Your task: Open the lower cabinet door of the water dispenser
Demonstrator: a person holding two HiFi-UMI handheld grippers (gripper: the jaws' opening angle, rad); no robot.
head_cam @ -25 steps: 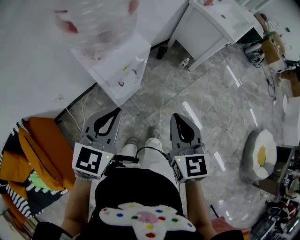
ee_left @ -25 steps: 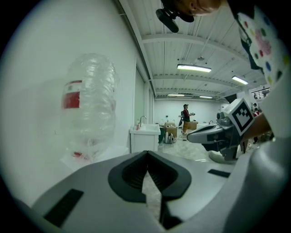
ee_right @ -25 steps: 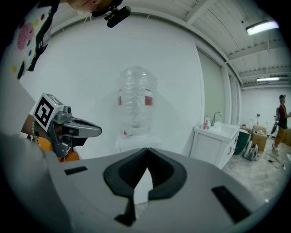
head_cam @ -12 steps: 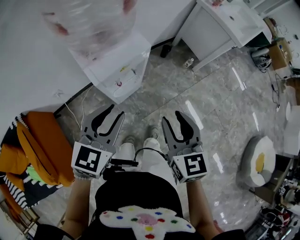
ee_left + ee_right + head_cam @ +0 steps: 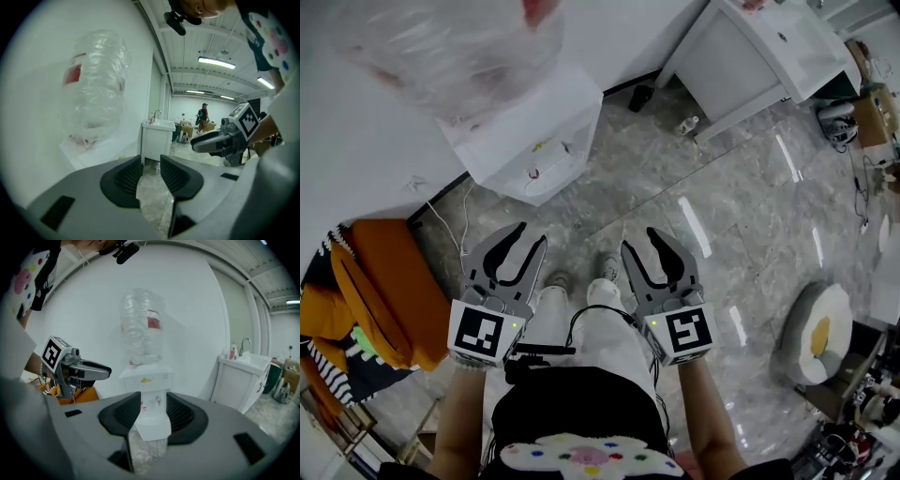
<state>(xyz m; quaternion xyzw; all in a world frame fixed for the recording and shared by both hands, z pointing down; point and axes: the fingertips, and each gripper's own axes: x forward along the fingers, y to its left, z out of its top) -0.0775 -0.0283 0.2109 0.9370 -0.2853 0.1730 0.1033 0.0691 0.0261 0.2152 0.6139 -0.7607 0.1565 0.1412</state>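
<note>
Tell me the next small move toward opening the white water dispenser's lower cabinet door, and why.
Probably carry the right gripper, whose jaws have just been opening and hold nothing, forward and down toward the white water dispenser: it lines up between those jaws but stands a stretch of grey marbled floor away.

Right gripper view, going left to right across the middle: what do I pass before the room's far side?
left gripper → water dispenser → white sink cabinet
</note>
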